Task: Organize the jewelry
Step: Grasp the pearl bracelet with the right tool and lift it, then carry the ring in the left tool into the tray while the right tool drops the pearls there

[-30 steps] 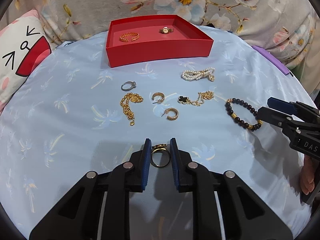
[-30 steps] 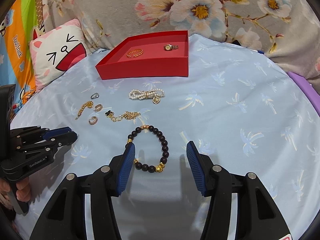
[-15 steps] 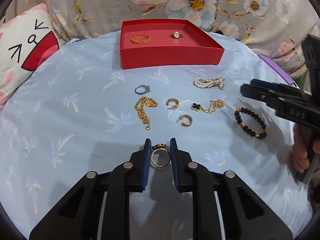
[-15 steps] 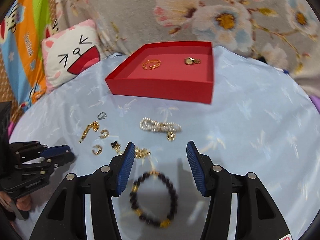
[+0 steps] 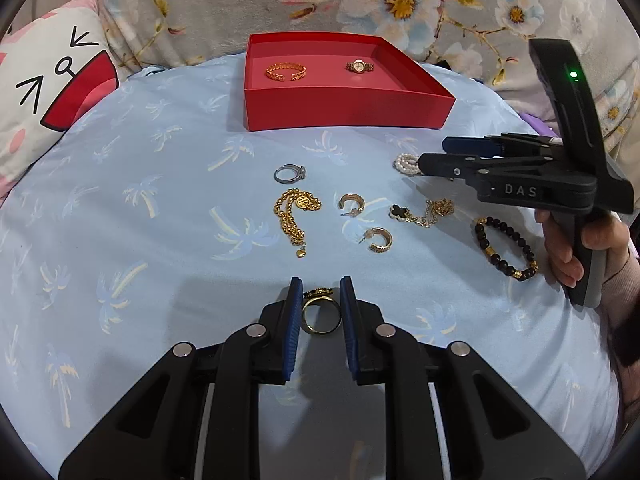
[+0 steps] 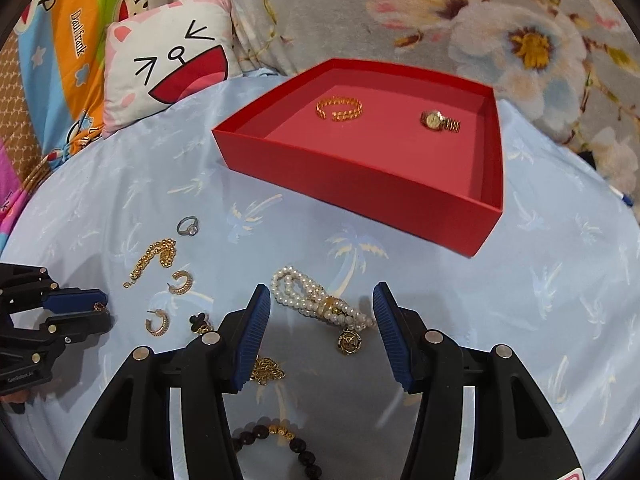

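Fingers of the left gripper (image 5: 321, 306) were clenched on a gold ring (image 5: 321, 315), held just above the blue palm-print cloth (image 5: 160, 208) and well short of the red tray (image 5: 348, 110). Judged step: ring secured, carry to tray not yet made; the next move calls for lifting it clear of the loose pieces ahead and letting go over bare tray floor. Tray held a gold cuff bracelet (image 5: 286, 72) and a small gold watch (image 5: 359, 66). Still on the cloth, left to right in the left wrist view: silver ring (image 5: 290, 173), gold chain (image 5: 295, 216), two hoop earrings (image 5: 352, 204) (image 5: 378, 239), clover chain (image 5: 424, 213), dark bead bracelet (image 5: 505, 249). Right gripper (image 6: 322, 320) stood released, fingers wide either side of the pearl bracelet (image 6: 320, 302), not touching it; judged ready to descend and close, taking care that the pendant does not snag. Writing: "DAS" on the right gripper body seen from the left; "GenRobot.AI" faintly on the left gripper seen from the right; "Dail..." on the striped fabric (image 6: 76, 36), remainder unclear. Cartoon-face pillow (image 5: 52, 92) bore no text.
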`<action>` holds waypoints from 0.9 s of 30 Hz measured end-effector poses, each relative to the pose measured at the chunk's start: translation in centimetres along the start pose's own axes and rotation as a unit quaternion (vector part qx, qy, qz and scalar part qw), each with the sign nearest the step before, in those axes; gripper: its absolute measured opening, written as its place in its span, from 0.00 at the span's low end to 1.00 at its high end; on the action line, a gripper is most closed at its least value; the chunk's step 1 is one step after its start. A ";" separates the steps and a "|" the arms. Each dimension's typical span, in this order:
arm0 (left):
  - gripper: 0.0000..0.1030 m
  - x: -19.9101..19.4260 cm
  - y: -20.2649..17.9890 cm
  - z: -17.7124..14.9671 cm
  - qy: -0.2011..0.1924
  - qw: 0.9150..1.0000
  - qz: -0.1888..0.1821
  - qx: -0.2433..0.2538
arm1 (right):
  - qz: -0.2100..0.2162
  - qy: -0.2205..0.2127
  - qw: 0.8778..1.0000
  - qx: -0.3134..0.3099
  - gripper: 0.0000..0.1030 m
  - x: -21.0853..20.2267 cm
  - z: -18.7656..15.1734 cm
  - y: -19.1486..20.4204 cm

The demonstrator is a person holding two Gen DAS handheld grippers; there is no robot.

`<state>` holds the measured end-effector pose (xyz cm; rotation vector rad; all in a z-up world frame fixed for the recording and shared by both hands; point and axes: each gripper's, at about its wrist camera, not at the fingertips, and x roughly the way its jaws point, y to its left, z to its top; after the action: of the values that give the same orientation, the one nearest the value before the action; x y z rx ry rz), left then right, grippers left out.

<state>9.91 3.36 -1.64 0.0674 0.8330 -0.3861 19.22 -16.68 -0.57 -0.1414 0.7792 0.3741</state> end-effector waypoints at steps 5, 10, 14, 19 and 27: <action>0.18 0.0 0.0 0.0 0.000 1.000 0.000 0.000 | 0.007 0.026 0.999 0.021 0.47 0.9 -0.3 -0.8; 0.18 0.0 0.0 0.0 -0.001 1.000 0.000 0.000 | -0.009 0.026 0.999 0.024 0.23 0.5 -0.8 -0.7; 0.18 0.0 0.0 0.0 -0.001 1.000 0.000 0.000 | -0.004 0.025 0.999 0.042 0.11 -0.1 -1.4 -1.0; 0.18 0.0 0.0 0.0 -0.002 1.000 -0.004 -0.003 | -0.006 0.021 0.998 0.059 0.11 -1.0 -2.3 -0.5; 0.11 -0.7 0.5 1.0 -0.013 1.000 -0.008 -0.005 | -0.007 -0.011 0.997 0.079 0.11 -3.8 -2.1 0.4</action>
<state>10.34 3.79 -0.49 0.0464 0.8105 -0.3964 15.24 -17.88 0.63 0.0049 0.7817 0.2988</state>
